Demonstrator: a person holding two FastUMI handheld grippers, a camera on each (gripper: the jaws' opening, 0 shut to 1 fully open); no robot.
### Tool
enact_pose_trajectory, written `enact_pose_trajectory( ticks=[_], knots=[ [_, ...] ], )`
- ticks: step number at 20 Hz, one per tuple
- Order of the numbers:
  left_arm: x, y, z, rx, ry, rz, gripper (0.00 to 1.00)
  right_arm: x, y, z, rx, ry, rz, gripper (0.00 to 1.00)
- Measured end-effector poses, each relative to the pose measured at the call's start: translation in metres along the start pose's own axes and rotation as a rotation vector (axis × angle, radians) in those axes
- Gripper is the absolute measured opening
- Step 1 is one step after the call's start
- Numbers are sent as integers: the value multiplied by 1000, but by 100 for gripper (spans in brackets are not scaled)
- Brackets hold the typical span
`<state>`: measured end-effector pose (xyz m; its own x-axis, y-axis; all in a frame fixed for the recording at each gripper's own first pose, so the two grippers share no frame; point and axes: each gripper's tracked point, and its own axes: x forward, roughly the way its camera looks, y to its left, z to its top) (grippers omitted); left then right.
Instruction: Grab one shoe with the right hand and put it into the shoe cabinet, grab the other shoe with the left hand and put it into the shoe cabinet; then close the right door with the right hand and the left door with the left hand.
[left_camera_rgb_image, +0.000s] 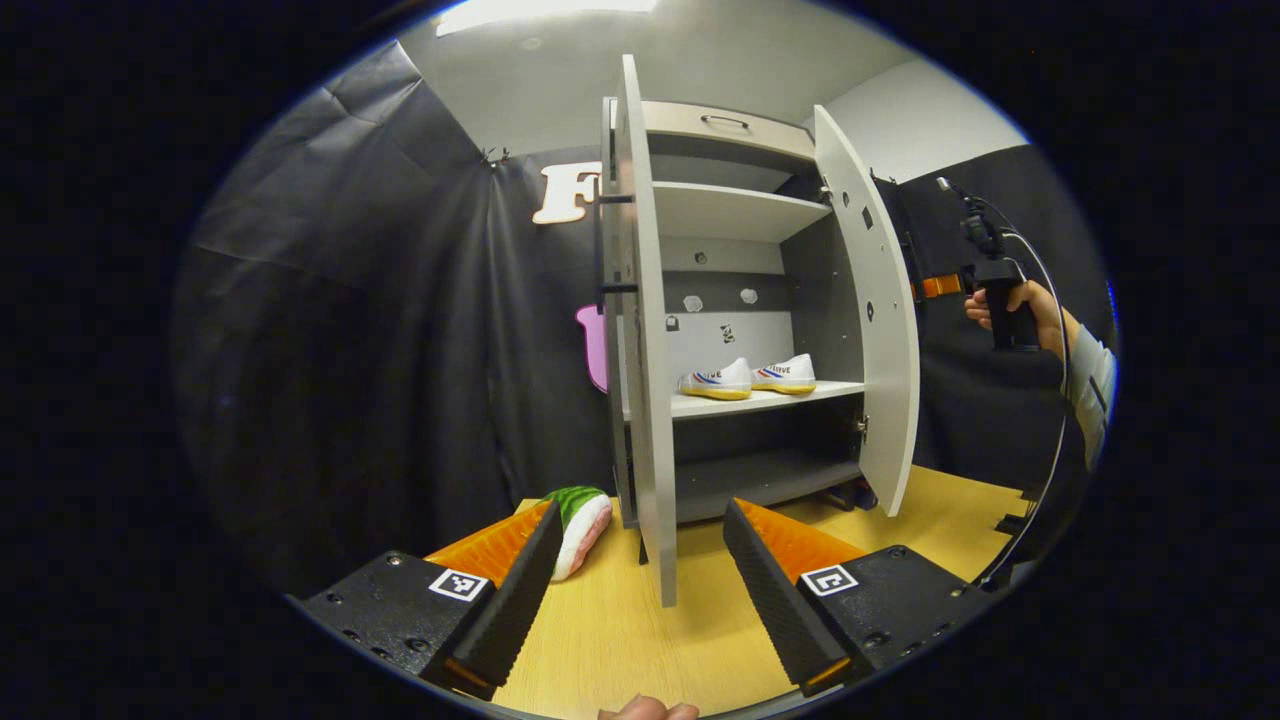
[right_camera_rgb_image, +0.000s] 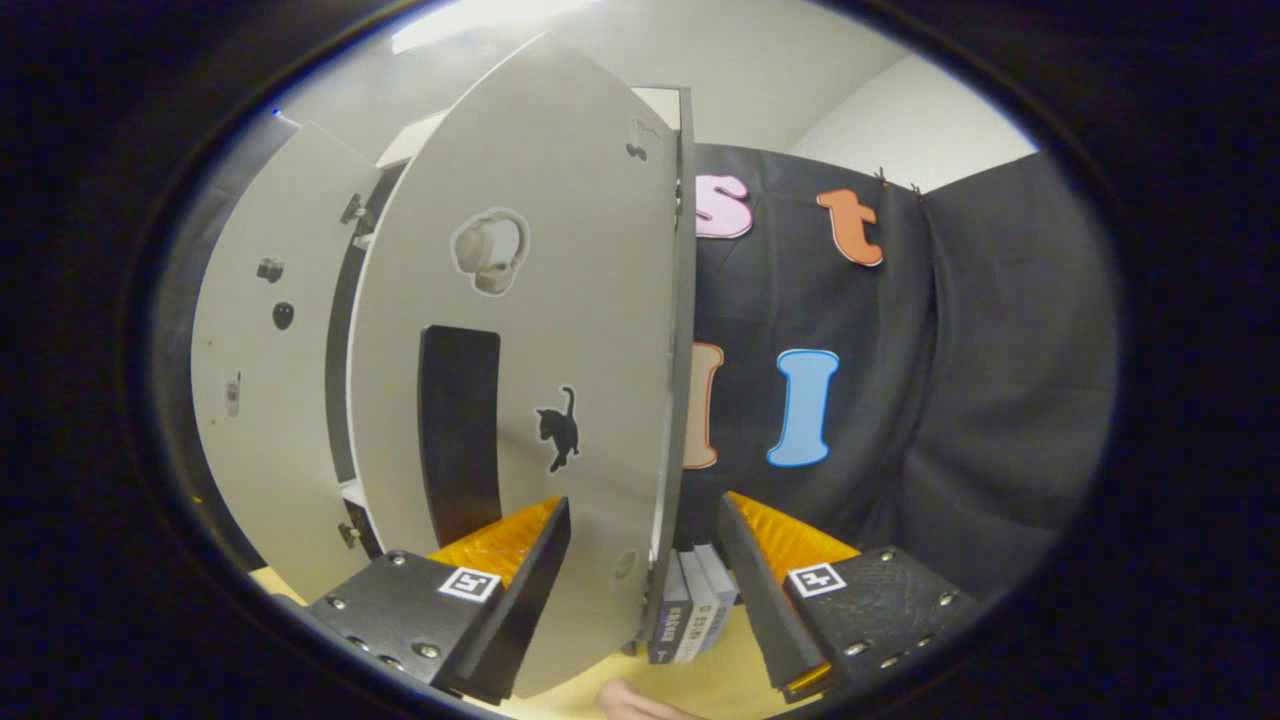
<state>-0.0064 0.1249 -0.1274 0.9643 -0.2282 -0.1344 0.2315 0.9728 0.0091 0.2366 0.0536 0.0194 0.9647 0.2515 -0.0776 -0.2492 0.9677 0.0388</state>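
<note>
Shoe cabinet (left_camera_rgb_image: 740, 300) standing on the table (left_camera_rgb_image: 620, 620) with both doors swung wide, left door (left_camera_rgb_image: 645, 400) edge-on, right door (right_camera_rgb_image: 540, 330) close ahead. Two shoes (left_camera_rgb_image: 748, 378) side by side on the middle shelf. Left tool (left_camera_rgb_image: 640, 570) spread, straddling the left door's edge; right tool (right_camera_rgb_image: 645, 570) spread around the right door's edge, touching unclear.
</note>
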Motion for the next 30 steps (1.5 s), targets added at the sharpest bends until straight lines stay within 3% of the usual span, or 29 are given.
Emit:
enact_pose_trajectory(
  ticks=[4, 6, 10, 14, 16, 18, 21, 23, 25, 28, 30],
  knots=[
    [3, 22, -5, -27, 31, 27, 98, 3, 50, -5, 34, 2, 84, 88],
    [-1, 33, -2, -39, 35, 52, 100, -7, 46, -1, 19, -39, 53, 92],
    [-3, 64, 4, -32, 13, 128, 98, -26, 63, 2, -66, -87, 73, 92],
    [-4, 79, 10, -47, 9, 151, 96, -45, 66, -15, -105, -94, 87, 90],
    [3, 95, 26, -43, -8, 181, 96, -59, 78, -22, -99, -101, 140, 90],
    [13, 111, 47, -13, -24, 217, 97, -64, 92, -30, -99, -91, 194, 97],
    [29, 130, 79, 12, -28, 256, 97, -75, 98, -38, -93, -67, 206, 97],
    [37, 137, 102, 31, -35, 274, 96, -87, 114, -41, -42, -67, 260, 97],
    [47, 138, 123, 7, -42, 278, 98, -101, 125, -40, 3, -75, 298, 97],
    [57, 134, 150, -59, -17, 242, 98, -119, 120, -54, 25, -42, 266, 97],
    [62, 131, 161, -82, 17, 222, 97, -134, 128, -57, 49, -51, 301, 97]
  ],
)
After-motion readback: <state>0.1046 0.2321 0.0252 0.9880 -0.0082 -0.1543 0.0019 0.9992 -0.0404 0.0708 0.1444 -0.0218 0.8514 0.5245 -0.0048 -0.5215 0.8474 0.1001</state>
